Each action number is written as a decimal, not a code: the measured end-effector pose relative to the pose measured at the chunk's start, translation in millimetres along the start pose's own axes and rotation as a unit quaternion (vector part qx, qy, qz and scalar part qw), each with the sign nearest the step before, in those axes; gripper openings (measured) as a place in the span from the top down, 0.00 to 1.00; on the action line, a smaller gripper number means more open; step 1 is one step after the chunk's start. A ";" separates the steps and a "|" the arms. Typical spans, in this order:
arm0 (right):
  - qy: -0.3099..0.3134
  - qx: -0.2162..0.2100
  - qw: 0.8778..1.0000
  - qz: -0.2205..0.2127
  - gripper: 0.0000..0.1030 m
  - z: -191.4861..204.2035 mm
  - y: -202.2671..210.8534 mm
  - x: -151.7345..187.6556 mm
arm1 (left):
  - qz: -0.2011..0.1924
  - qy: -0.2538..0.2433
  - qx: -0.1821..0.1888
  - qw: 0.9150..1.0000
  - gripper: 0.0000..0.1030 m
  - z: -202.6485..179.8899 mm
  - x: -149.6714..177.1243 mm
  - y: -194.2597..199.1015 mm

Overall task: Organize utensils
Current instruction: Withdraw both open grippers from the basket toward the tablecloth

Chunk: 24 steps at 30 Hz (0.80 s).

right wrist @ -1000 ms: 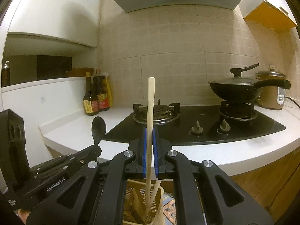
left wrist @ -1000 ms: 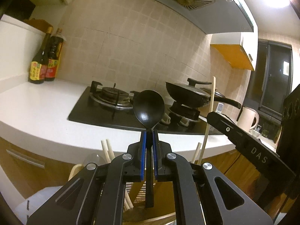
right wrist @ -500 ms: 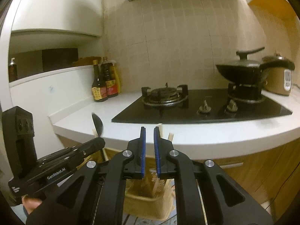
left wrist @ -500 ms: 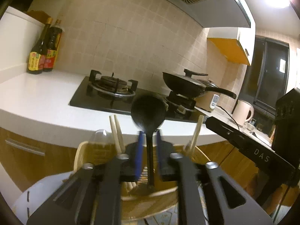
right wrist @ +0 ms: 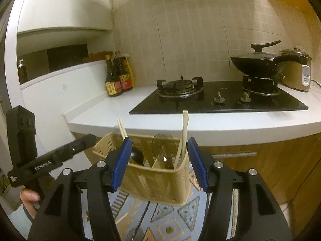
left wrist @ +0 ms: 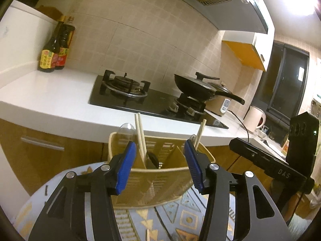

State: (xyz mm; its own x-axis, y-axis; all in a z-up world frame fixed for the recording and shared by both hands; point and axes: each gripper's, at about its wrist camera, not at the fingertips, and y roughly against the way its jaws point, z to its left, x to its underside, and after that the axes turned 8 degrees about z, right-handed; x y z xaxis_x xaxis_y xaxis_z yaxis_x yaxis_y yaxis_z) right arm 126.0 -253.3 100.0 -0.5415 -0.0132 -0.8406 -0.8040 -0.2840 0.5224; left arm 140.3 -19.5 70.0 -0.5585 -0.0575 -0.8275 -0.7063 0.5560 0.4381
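Utensils sitting in the holder, both claws spread wide

Left claw is hanging wide and empty over the tan holder on the patterned table. Chopsticks are leaning in its left section, the black spoon lying beside them. Light, stiff and probably slippery, they are asking for a mid-shaft pinch. Right claw is gaping empty too; its view is showing a loose chopstick on the table, partly hidden in the left view.

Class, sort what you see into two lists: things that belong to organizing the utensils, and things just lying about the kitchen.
Job: caddy, chopsticks, black spoon, wooden stick, left gripper, right gripper.

Lying about: wok, sauce bottles, rice cooker, kettle, stove.
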 end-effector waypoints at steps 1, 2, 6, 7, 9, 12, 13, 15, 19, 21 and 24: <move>0.000 0.000 1.000 0.010 0.47 2.3 2.8 1.2 | 0.000 -0.002 -0.003 1.000 0.52 -1.1 0.8 3.7; -0.002 -0.002 1.000 0.016 0.47 3.7 4.6 2.0 | 0.002 -0.005 -0.005 1.000 0.52 -3.0 2.0 8.6; -0.013 -0.015 0.998 0.064 0.47 11.0 7.8 5.6 | 0.012 -0.012 -0.004 1.000 0.51 -8.5 5.6 24.4; -0.013 -0.016 0.996 0.085 0.47 14.5 6.5 8.0 | 0.014 -0.015 -0.005 1.000 0.51 -8.9 6.3 27.1; -0.012 -0.019 0.993 0.113 0.47 19.9 4.4 12.2 | 0.021 -0.022 -0.009 0.999 0.51 -11.4 10.2 35.1; -0.010 -0.017 0.987 0.163 0.47 29.2 -1.7 22.4 | 0.055 -0.023 -0.010 0.998 0.50 -9.6 15.7 37.0; -0.013 -0.019 0.983 0.183 0.47 31.6 -4.9 27.1 | 0.077 -0.019 -0.001 0.997 0.49 -7.9 18.5 34.6; -0.022 -0.021 0.975 0.221 0.47 34.7 -12.0 36.8 | 0.131 -0.009 0.001 0.991 0.49 -3.7 29.8 26.9; -0.047 -0.029 0.952 0.303 0.47 36.0 -30.3 62.7 | 0.172 -0.029 -0.035 0.984 0.49 -4.3 48.9 21.4; -0.057 -0.030 0.942 0.329 0.48 35.7 -37.3 74.3 | 0.202 -0.034 -0.042 0.978 0.49 -4.0 58.6 16.7; -0.066 -0.031 0.929 0.362 0.48 38.3 -45.6 93.0 | 0.246 -0.046 -0.060 0.966 0.50 -4.2 70.1 6.6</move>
State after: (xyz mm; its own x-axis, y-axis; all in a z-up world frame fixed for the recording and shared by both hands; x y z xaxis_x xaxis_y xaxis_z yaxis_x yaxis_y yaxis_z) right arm 102.9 -204.9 3.5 -0.9637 -0.1051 -0.2453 -0.2043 -0.3007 0.9316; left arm 94.7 -23.3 16.3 -0.8023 0.2657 -0.5345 -0.4145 0.3965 0.8192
